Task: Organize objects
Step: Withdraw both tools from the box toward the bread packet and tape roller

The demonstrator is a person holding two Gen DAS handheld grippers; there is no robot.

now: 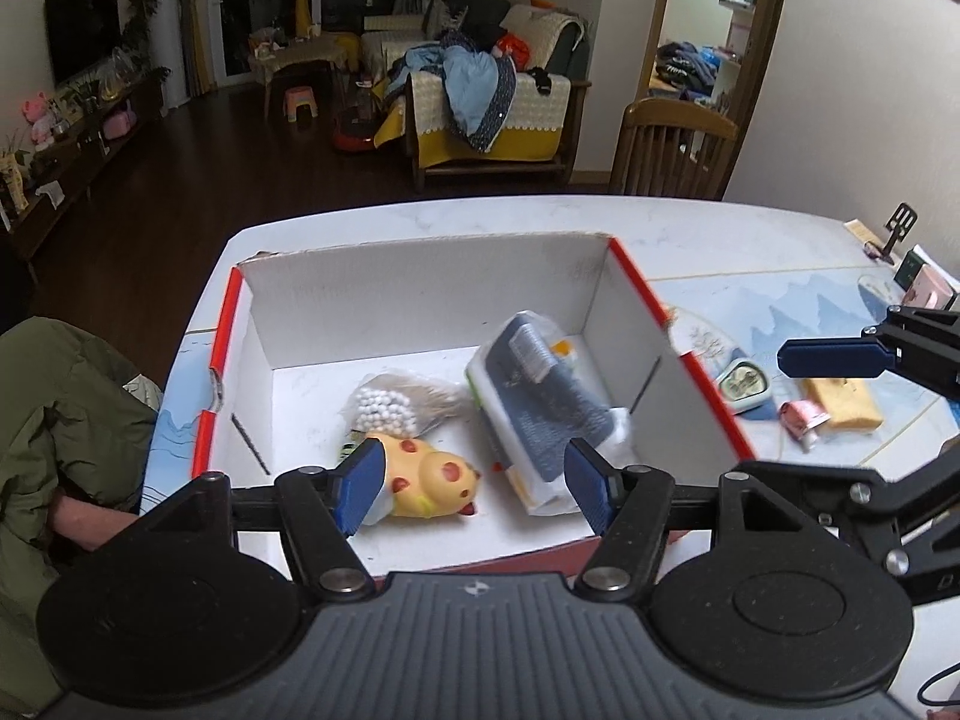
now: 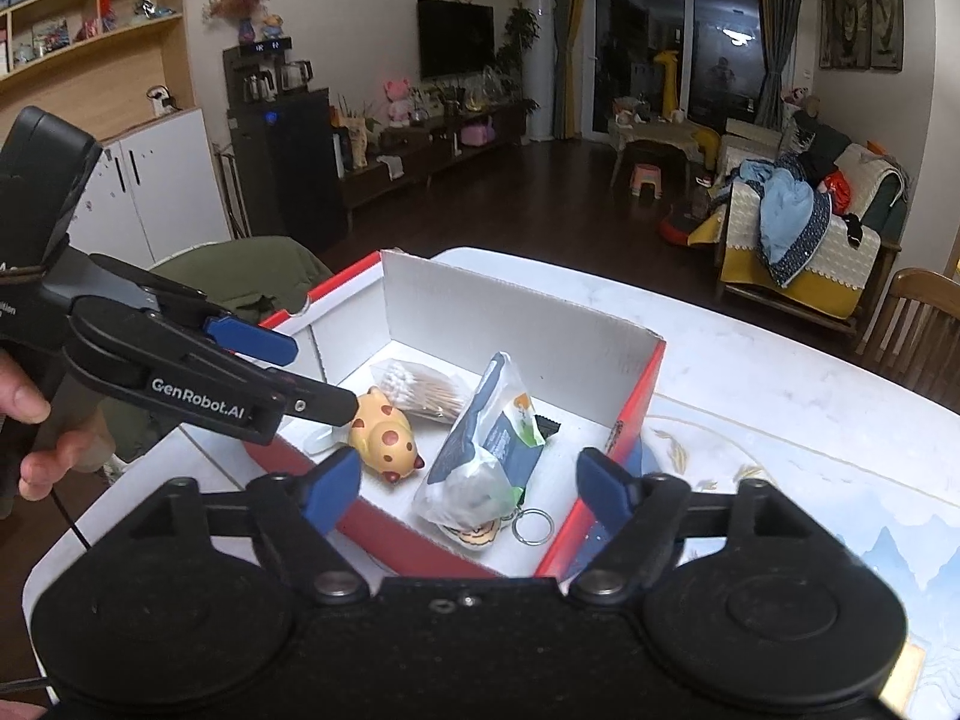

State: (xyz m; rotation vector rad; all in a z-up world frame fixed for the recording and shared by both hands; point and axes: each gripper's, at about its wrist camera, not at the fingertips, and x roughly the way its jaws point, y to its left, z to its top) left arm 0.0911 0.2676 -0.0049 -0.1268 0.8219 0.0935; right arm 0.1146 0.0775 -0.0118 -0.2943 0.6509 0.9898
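Box: open-topped cardboard, white inside, red outside, set on the table towards its left end. One red side wall shows a tear near the front corner.

Contents, all lying on the box floor:
- Yellow toy with red spots, on its side at the front left.
- Bag of cotton swabs, behind the toy and touching it.
- Plastic packet, blue-grey and white, lying diagonally at the right; its image is blurred in the left wrist view.
- Key ring with a round charm, partly under the packet's near end, seen from the right wrist.
- Small black item beside the packet; identity unclear.

Left gripper: released, jaws wide apart, holding nothing, poised above the front edge of the box with the toy and packet between its fingers in view.

Right gripper: likewise released and empty, above the box's near right corner.

Outside the box, on the table to its right: a small green-and-white tin, a yellow sponge, a pink wrapped item. These lie close together, apart from the box. At the table's far right edge are small cards and a black clip stand.

A wooden chair stands behind the table; a green jacket lies at its left.
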